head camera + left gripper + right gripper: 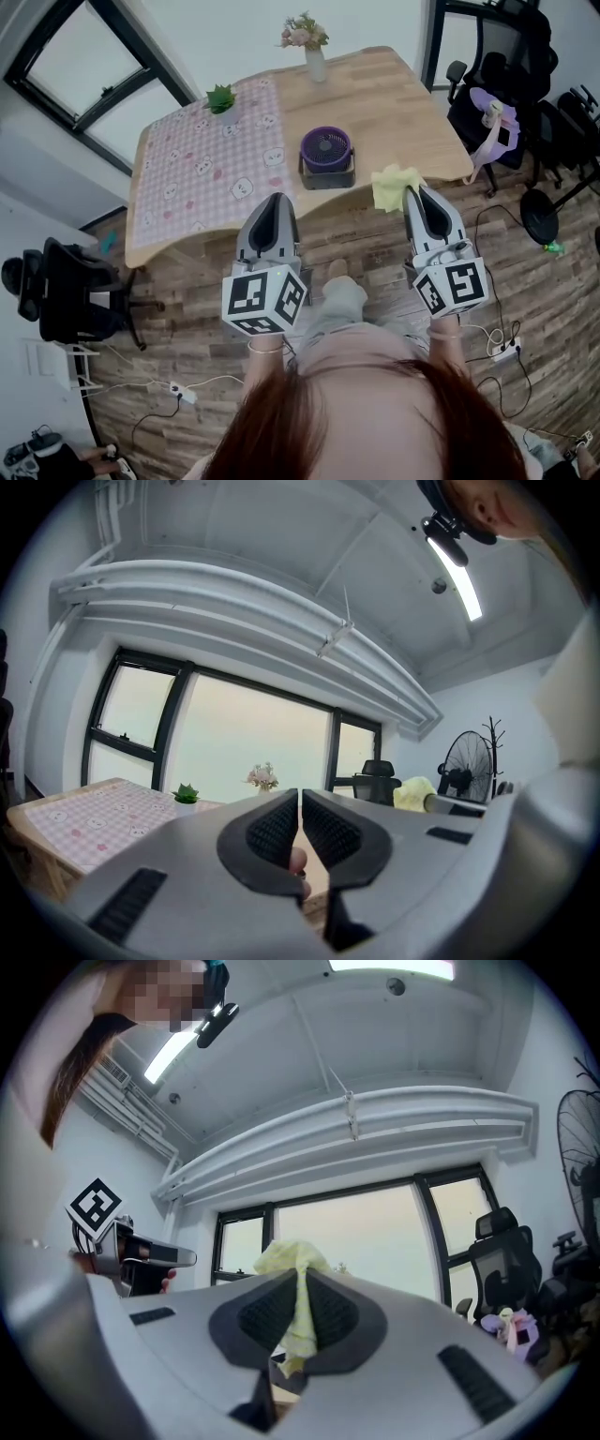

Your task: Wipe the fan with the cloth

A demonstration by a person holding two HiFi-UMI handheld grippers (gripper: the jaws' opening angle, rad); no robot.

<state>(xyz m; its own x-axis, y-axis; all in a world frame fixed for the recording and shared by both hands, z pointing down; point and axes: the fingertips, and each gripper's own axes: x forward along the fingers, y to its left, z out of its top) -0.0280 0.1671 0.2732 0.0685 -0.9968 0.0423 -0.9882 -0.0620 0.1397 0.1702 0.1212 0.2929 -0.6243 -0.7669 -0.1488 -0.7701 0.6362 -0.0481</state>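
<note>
While 2 grippers hover short of the light wooden table (403, 103), the small purple round fan (326, 150) stands near its front edge.
Right gripper (413, 192): clamped on the crumpled yellow cloth (392, 185), at the front edge right of the fan. Left gripper (274, 200): jaws together, empty.

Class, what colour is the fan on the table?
The fan is purple; head view shows it best.
</note>
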